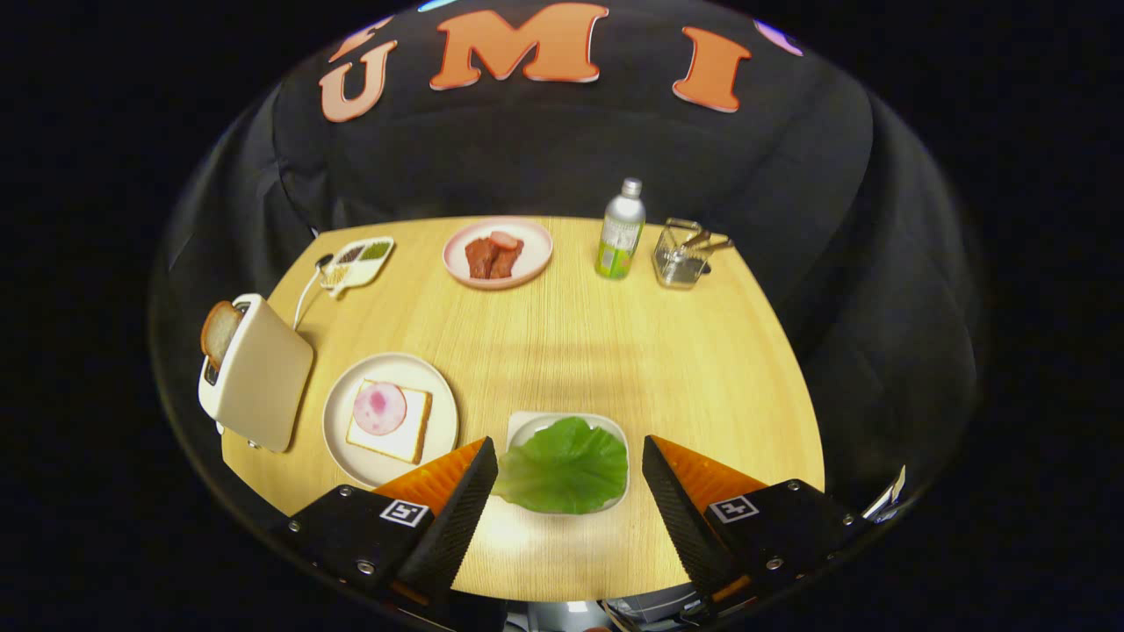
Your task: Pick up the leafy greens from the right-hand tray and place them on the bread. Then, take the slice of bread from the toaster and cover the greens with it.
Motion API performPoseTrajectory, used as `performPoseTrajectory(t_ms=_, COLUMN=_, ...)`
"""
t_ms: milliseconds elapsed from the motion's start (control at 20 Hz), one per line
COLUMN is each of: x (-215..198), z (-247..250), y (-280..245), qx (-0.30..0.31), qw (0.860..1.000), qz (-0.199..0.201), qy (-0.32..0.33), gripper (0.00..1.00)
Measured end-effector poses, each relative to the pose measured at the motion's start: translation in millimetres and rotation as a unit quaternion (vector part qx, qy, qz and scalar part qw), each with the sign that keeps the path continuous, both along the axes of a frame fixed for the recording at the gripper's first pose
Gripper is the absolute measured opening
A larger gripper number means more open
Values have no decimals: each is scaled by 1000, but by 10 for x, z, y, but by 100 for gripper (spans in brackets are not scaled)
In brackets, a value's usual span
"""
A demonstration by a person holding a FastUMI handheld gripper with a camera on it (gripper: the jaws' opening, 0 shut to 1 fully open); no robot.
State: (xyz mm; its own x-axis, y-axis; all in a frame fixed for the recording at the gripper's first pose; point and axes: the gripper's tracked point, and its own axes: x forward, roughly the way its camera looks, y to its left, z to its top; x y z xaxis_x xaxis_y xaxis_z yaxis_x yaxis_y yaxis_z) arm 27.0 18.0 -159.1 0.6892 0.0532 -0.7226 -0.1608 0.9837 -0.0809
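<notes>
The gripper (569, 474) holds its fingers wide around the leafy greens (562, 467), probably ready to pinch them.

A broad green leaf of leafy greens (565, 467) is seen lying flat in a pale tray (527, 423) between the spread jaws, a bread slice (392, 425) topped with pink ham lies on a round plate (341, 420), and a browned slice (219, 333) stands upright in the white toaster (261, 376).
</notes>
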Motion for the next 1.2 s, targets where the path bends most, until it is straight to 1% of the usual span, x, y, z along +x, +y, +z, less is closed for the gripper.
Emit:
performPoseTrajectory(t_ms=150, x=115, z=-320, y=15, qx=-16, qw=998, qz=15, qy=58, gripper=100)
performPoseTrajectory(t_ms=350, x=253, z=-723, y=-1, qx=-36, qw=992, qz=11, qy=119, gripper=100)
performPoseTrajectory(t_ms=500, x=269, z=-950, y=7, qx=-26, qw=987, qz=8, qy=159, gripper=100)
performPoseTrajectory(t_ms=700, x=286, z=-1195, y=-38, qx=-42, qw=981, qz=8, qy=189, gripper=100)
performPoseTrajectory(t_ms=800, x=284, z=-1280, y=-21, qx=-37, qw=979, qz=6, qy=202, gripper=100)
performPoseTrajectory(t_ms=1200, x=329, z=-1438, y=-7, qx=-34, qw=973, qz=8, qy=227, gripper=100)
